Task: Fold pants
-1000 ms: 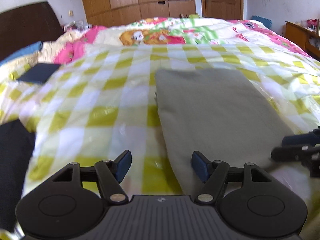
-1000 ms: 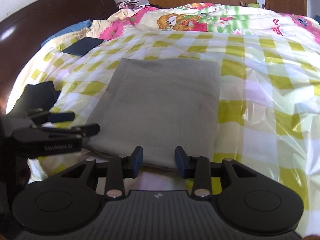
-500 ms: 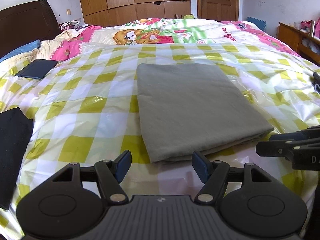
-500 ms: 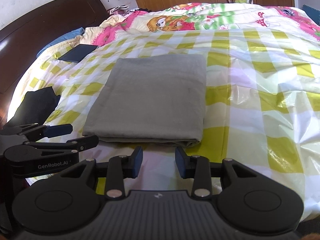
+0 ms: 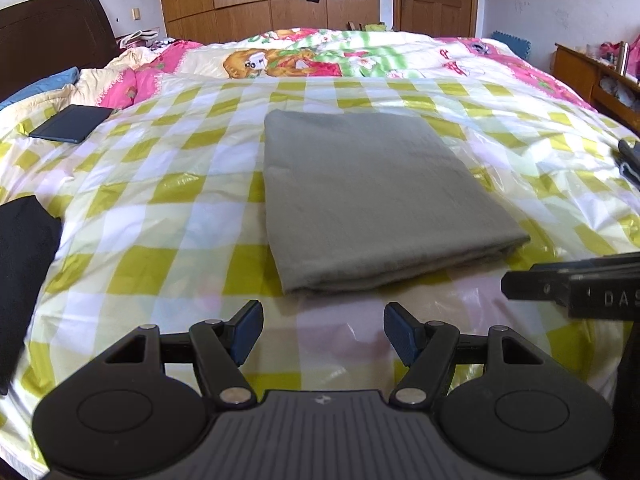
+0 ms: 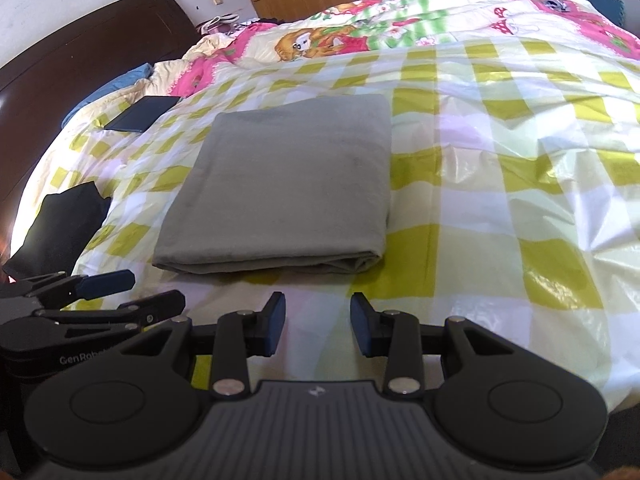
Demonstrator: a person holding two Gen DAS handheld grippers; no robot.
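Pants of plain grey cloth [image 5: 368, 196] lie folded into a flat, thick rectangle near the middle of the bed, on a glossy yellow-and-white checked cover [image 5: 160, 208]. In the right wrist view the same grey pants [image 6: 288, 184] show several stacked layers along their near edge, with a rounded fold at the near right corner. All four sides look straight and no leg or waistband sticks out.

The left gripper [image 5: 323, 330] hangs just short of the near edge, its blue-padded jaws spread wide with nothing between them. The right gripper [image 6: 317, 328] sits likewise before the near edge, its jaws parted more narrowly and also empty. Neither touches the cloth. Each gripper can be seen at the side of the other's view, so they stand close together.

As a judgement, the folding itself looks complete: the bundle is compact and tidy, and little seems left beyond perhaps smoothing it or setting it aside. Whether one more fold is intended cannot be told.

Off to the left, a black garment [image 6: 60, 232] lies at the bed's edge, and a dark blue flat book-like item [image 5: 72, 123] rests farther back on the left. Beyond the checked cover lies a pink cartoon-print quilt [image 5: 320, 60], with a dark wooden headboard [image 6: 80, 36] at far left.
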